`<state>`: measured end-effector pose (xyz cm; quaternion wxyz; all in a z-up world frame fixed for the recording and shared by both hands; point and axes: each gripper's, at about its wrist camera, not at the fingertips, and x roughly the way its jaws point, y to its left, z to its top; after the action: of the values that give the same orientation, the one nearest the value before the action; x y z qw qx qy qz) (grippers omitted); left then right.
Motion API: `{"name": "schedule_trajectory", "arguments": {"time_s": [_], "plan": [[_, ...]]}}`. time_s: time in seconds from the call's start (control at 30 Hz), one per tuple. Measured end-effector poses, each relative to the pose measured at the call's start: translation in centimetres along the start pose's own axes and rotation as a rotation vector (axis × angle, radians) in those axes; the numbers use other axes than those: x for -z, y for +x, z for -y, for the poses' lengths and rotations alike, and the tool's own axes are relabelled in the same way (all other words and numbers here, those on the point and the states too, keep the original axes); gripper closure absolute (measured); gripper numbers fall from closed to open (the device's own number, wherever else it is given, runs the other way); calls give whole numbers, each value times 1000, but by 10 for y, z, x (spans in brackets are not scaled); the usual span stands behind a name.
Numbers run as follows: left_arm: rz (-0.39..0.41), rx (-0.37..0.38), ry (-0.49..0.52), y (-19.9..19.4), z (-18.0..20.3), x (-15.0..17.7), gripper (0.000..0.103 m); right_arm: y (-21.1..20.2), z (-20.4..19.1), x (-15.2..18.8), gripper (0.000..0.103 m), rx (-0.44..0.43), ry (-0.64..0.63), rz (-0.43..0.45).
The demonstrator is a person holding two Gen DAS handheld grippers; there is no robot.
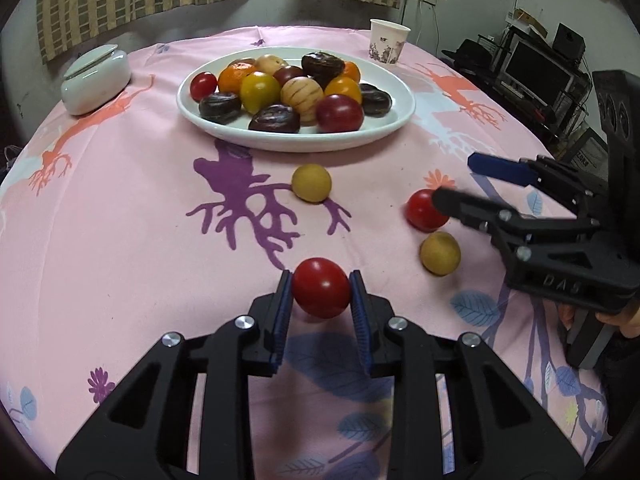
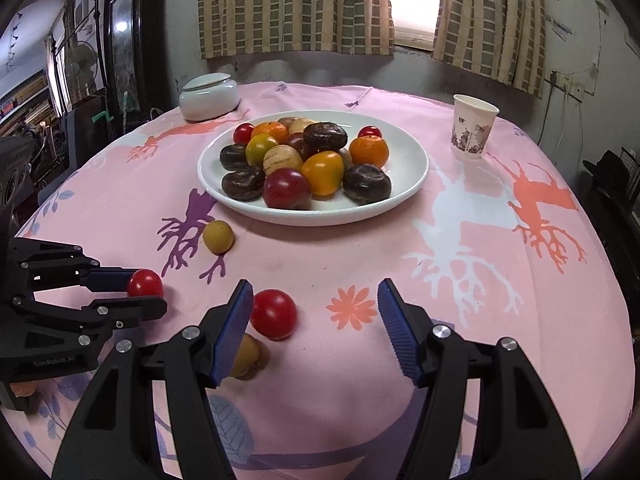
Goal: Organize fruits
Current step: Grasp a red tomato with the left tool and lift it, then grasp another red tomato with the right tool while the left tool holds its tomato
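Observation:
My left gripper (image 1: pixel 320 280) is shut on a red tomato (image 1: pixel 320 294) low over the pink cloth; in the right wrist view that gripper (image 2: pixel 148 292) and tomato (image 2: pixel 145 283) are at the left. My right gripper (image 2: pixel 316 286) stands open. A second red tomato (image 2: pixel 274 314) lies just inside its left finger, untouched, and a yellow fruit (image 2: pixel 246 354) is partly hidden behind that finger. Another yellow fruit (image 2: pixel 218 237) lies nearer the white plate (image 2: pixel 320 218), which is heaped with several fruits. The left wrist view shows the right gripper (image 1: pixel 456 176) at the right, beside the loose tomato (image 1: pixel 426 210).
A paper cup (image 2: pixel 474 128) stands at the back right and a white lidded jar (image 2: pixel 208 96) at the back left. The round table's cloth falls away at the edges. Furniture and screens (image 1: pixel 536 68) crowd the room to the right.

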<state>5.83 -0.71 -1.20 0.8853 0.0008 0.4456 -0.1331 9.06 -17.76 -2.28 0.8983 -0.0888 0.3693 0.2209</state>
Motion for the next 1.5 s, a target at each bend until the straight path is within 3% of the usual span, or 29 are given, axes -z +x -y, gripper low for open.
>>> {"name": "schedule_trajectory", "arguments": {"time_s": [0.23, 0.4, 0.53, 0.63, 0.8, 1.1, 1.27, 1.37, 1.5], "plan": [[16, 29, 26, -5, 4, 2, 74, 13, -19, -1, 38, 23, -42, -59], [25, 38, 10, -8, 1, 1, 74, 26, -21, -4, 56, 19, -7, -118], [18, 36, 9, -6, 1, 1, 74, 26, -32, -4, 62, 35, -54, -108], [11, 35, 4, -4, 0, 1, 74, 22, -34, -3, 74, 36, -64, -94], [6, 33, 2, -2, -1, 2, 74, 21, -19, -4, 73, 5, 14, -107], [-4, 41, -3, 0, -1, 2, 74, 19, -26, 0, 71, 21, -6, -130], [-5, 41, -7, 0, -1, 2, 74, 24, -5, 0, 73, -56, 144, -135], [6, 41, -15, -2, -3, 1, 74, 18, 6, -3, 73, -86, 203, -107], [29, 10, -14, -8, -5, -2, 74, 3, 5, -10, 73, -91, 184, -55]]}}
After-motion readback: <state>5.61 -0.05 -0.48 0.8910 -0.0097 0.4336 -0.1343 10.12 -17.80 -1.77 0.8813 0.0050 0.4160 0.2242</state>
